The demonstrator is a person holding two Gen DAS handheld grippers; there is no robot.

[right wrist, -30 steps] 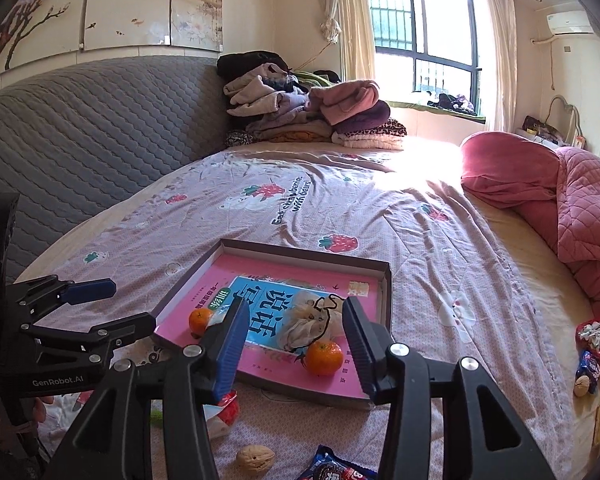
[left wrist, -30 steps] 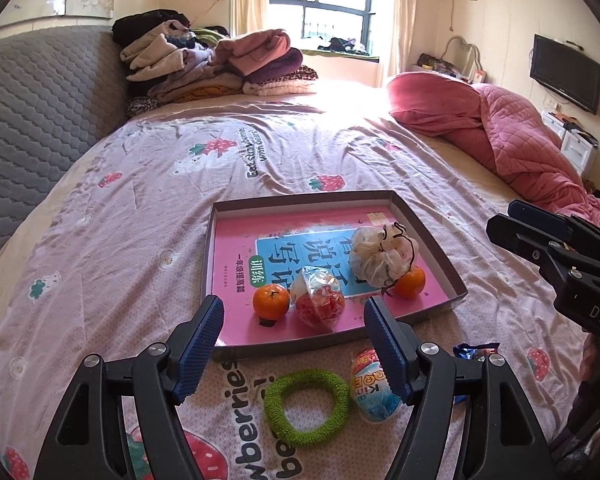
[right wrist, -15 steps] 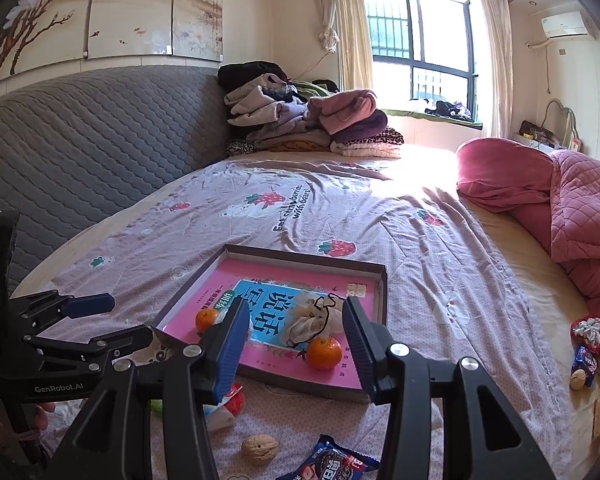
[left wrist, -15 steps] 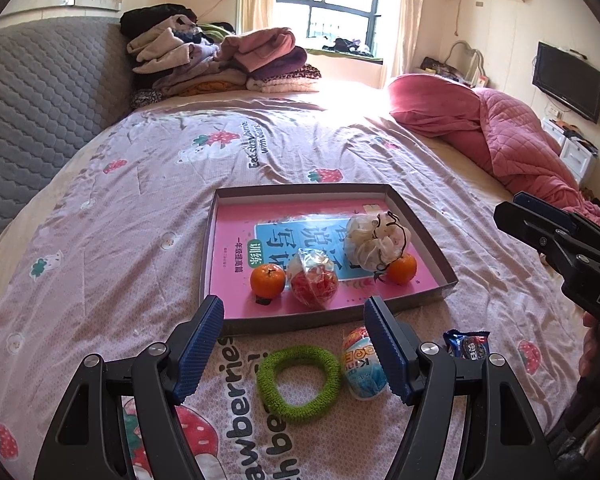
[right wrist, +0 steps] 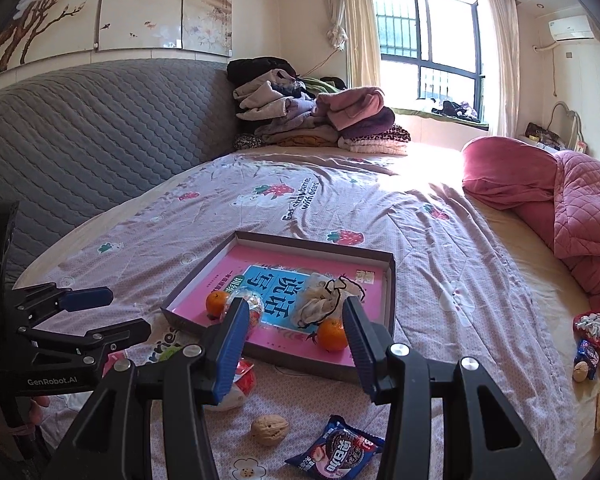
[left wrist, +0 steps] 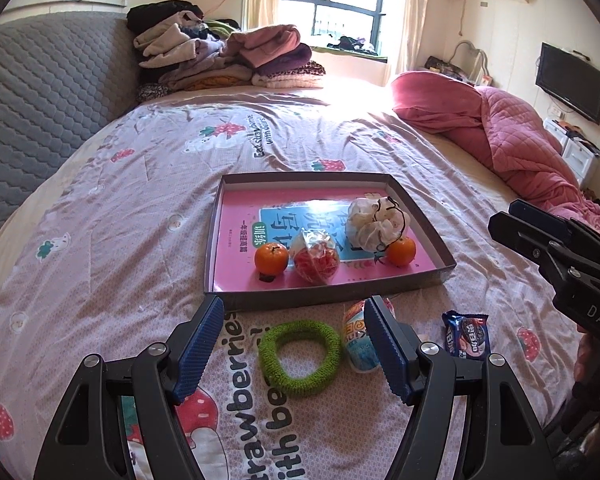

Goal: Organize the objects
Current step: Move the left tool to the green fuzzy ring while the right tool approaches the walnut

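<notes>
Two sets of tongs are under my control, and both hang released above the strawberry-print bedspread, holding nothing. My left tongs have their blue ribbed pads spread wide, with the fuzzy green ring-shaped hair tie lying on the bedspread between them, nearer the right pad. Just beside that right pad, partly hidden by it, lies a small white and blue snack packet. Further right rests a dark blue biscuit wrapper, well clear of the fingers. Straight ahead of the left tongs sits the shallow grey cardboard tray with a pink printed floor, holding two small oranges, a clear bag of red contents and a crumpled white pouch with a black cord. My right tongs hover before the tray's near edge. Below them lie a brown walnut and the same wrapper.
</notes>
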